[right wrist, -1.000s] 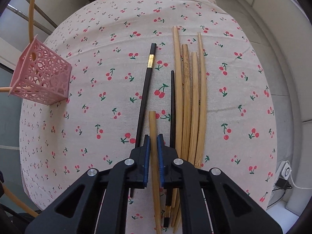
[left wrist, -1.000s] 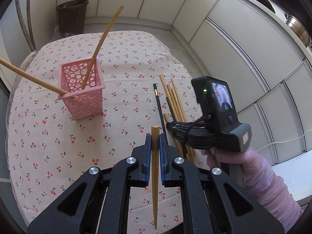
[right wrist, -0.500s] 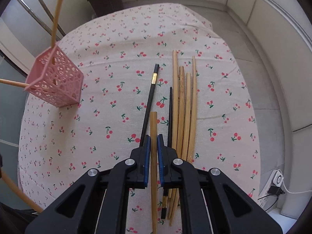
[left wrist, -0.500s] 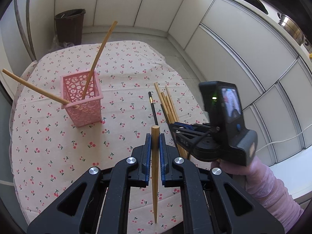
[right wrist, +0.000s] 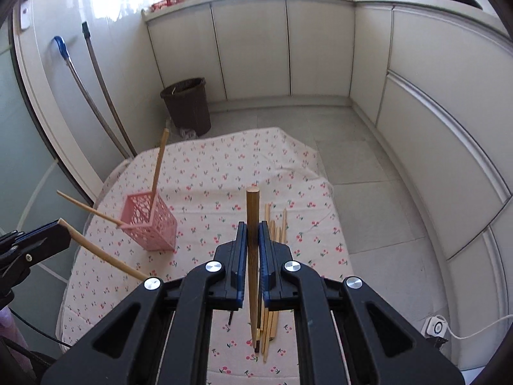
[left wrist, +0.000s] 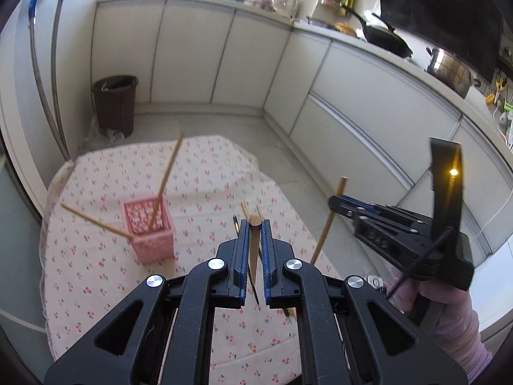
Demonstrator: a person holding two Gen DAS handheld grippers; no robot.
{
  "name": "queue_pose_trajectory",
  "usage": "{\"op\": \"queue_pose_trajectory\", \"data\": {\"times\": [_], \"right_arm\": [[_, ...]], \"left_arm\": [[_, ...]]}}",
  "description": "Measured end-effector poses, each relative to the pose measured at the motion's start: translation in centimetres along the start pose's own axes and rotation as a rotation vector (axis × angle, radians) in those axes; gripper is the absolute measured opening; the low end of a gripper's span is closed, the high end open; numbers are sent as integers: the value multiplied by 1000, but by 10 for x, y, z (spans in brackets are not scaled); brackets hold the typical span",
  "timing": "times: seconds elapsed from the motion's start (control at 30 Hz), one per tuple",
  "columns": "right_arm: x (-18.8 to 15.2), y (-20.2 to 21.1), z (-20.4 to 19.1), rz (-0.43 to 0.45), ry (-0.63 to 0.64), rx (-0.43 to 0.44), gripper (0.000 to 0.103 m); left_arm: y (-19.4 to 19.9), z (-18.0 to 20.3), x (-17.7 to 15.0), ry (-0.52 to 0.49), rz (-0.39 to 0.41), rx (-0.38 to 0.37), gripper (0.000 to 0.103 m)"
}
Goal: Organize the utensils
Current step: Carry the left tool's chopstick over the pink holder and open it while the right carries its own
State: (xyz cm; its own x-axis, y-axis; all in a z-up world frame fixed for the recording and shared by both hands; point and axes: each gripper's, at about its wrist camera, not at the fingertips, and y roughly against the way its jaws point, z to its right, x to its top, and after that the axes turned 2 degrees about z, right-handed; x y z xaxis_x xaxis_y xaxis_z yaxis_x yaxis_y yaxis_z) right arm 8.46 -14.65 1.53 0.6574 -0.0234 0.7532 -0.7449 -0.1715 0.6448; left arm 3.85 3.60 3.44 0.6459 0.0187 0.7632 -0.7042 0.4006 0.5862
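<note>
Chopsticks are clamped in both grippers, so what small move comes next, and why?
Probably carry the left gripper over the pink basket first. Each gripper holds a chopstick clear of the table, the basket already holds two, and the right gripper sits farther from it.

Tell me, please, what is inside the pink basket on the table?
Two wooden chopsticks stand in the pink basket: one leans nearly upright, the other slants out low to the left. Their lower ends are hidden behind the perforated walls, and the bottom is out of sight.

Both grippers (left wrist: pixel 253 234) (right wrist: pixel 253 234), chopsticks (right wrist: pixel 252 211) raised higher.
</note>
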Motion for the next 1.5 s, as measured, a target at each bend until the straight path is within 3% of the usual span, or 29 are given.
{"op": "queue_pose_trajectory", "data": {"times": [0.2, 0.37, 0.57, 0.7, 0.9, 1.0, 1.1, 1.2, 1.33, 1.47, 1.5], "right_arm": [[55, 40, -6, 166, -65, 67, 8], [90, 61, -17, 290, -107, 120, 8], [104, 55, -30, 325, -141, 183, 8], [99, 47, -39, 307, -131, 181, 8], [91, 39, -41, 274, -118, 182, 8], [86, 33, -40, 249, -122, 186, 8], [81, 28, -36, 216, -136, 195, 8], [76, 26, -33, 203, -138, 193, 8], [73, 27, -28, 200, -148, 190, 8], [71, 27, -23, 192, -154, 189, 8], [71, 27, -22, 190, -156, 190, 8]], "left_arm": [[29, -4, 48, 26, 133, 30, 7], [57, -13, 78, 39, 265, 102, 7], [67, -32, 93, 77, 314, 144, 7], [58, -39, 81, 53, 253, 108, 8], [33, -67, 54, 121, 84, 124, 8], [-2, -80, 18, 159, -88, 145, 17], [-47, -101, -22, 251, -278, 178, 18], [-82, -120, -51, 345, -399, 187, 20], [-96, -130, -62, 414, -413, 150, 30], [-109, -129, -58, 411, -395, 177, 30], [-112, -127, -59, 398, -393, 184, 26]]}}
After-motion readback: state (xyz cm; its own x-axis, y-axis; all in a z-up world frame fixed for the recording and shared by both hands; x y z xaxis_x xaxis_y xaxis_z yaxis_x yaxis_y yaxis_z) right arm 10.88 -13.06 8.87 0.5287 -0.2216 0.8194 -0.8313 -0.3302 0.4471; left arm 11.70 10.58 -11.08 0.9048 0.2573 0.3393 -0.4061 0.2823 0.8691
